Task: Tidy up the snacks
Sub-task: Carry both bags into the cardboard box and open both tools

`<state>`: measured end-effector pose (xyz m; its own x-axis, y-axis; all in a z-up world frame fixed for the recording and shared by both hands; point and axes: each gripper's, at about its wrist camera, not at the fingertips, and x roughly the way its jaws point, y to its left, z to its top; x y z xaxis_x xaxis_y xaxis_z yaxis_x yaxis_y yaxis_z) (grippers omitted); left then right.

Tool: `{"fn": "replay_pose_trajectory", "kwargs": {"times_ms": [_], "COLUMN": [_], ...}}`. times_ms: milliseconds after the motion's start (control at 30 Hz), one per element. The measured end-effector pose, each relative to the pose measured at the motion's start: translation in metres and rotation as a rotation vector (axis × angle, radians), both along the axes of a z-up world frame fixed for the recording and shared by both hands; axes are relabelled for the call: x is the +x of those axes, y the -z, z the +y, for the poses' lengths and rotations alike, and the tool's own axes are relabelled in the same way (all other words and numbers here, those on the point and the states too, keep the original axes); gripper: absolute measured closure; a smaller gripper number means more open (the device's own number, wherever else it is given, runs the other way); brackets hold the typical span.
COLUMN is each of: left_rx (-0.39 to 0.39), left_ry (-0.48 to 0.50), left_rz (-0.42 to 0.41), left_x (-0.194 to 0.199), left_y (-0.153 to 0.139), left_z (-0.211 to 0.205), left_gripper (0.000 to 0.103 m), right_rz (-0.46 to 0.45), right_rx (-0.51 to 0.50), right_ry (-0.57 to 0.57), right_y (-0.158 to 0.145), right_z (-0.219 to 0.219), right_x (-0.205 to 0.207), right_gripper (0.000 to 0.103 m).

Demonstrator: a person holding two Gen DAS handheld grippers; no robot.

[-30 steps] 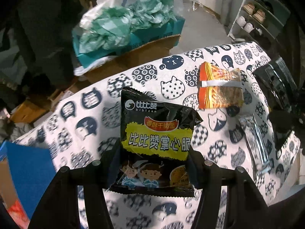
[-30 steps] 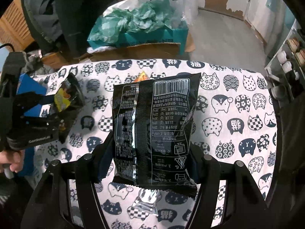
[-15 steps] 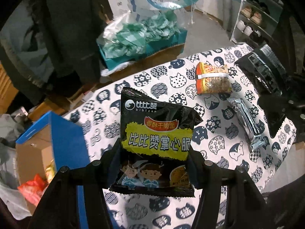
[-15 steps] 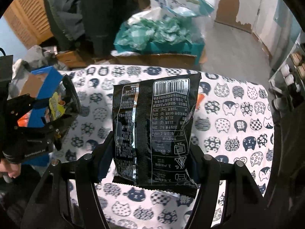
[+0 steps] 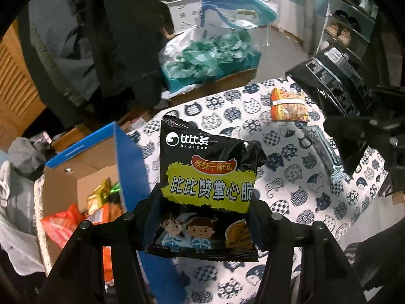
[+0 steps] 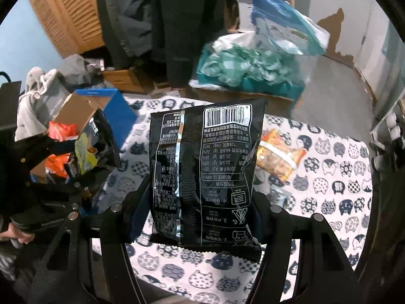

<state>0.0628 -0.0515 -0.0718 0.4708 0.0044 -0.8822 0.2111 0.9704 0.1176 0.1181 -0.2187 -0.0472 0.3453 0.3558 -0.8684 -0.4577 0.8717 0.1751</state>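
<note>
Sitting at the desk's left edge is the blue cardboard box [image 5: 83,177], already holding snacks. Left gripper [image 5: 202,217] jaws are clamped on a black noodle packet [image 5: 210,185], right gripper [image 6: 200,212] jaws on another black packet [image 6: 205,167], both above the cat-print desk [image 6: 329,177]. Orange snack pack [image 5: 288,105] and a silver bar [image 5: 326,154] lie toward the right edge, open cloth between.

The left gripper [image 5: 202,217] was angled steeply downward, its jaws clamped on a black snack packet [image 5: 210,192]. The right gripper [image 6: 202,212] was pitched likewise, gripping another black packet [image 6: 205,172].
</note>
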Motion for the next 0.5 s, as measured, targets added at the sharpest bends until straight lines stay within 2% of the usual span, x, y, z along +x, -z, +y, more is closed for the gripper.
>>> {"fn": "replay_pose_trajectory", "kwargs": {"times_ms": [367, 500], "left_rx": [-0.047, -0.033], "left_ry": [-0.064, -0.102], "left_rz": [-0.085, -0.116], "left_x": [-0.022, -0.026], "left_y": [-0.038, -0.045], "left_z": [0.062, 0.091], "left_gripper": [0.042, 0.042], "right_rz": [-0.013, -0.015], "right_rx": [0.013, 0.014], "right_ry": [-0.082, -0.127], "right_y": [-0.020, -0.025], "right_z": [0.068, 0.100], "right_x": [-0.001, -0.001], "right_gripper": [0.037, 0.037]}}
